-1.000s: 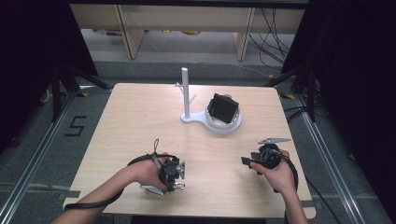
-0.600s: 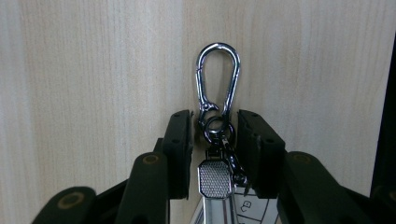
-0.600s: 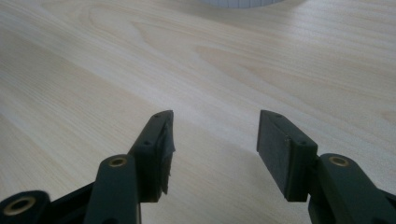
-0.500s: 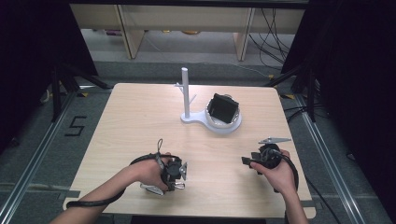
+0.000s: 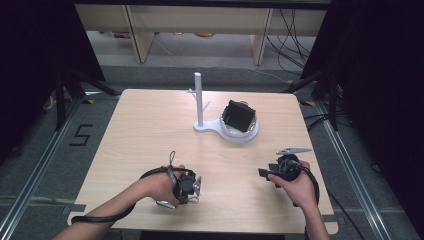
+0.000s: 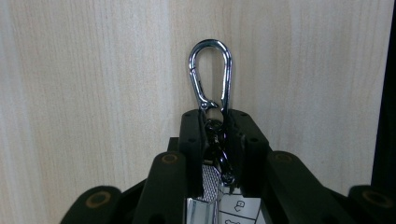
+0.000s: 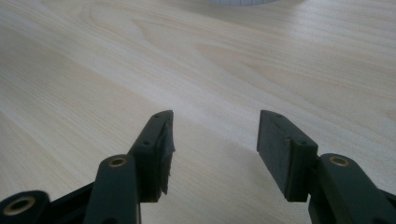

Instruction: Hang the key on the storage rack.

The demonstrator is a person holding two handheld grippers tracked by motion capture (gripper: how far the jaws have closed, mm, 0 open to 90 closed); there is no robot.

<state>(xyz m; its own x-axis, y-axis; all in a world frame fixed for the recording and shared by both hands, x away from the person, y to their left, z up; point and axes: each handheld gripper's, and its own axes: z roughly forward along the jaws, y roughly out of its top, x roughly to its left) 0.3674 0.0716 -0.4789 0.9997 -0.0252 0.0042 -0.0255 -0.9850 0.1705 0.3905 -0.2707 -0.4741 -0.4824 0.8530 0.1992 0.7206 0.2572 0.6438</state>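
My left tool (image 5: 192, 186) low over near-left part of table (image 5: 140, 130), jaws clamped on metal clip (image 6: 211, 74). In left gripper view, clip's silver loop sticks out past jaw tips, over bare wood; strap and tag pinched further back between jaws. White stand (image 5: 200, 102) with upright post sits at far centre of table; black box (image 5: 239, 116) tilted in its round base just right of post. My right tool (image 7: 215, 140) near right edge, jaws wide, holding nothing, angled low across wood.
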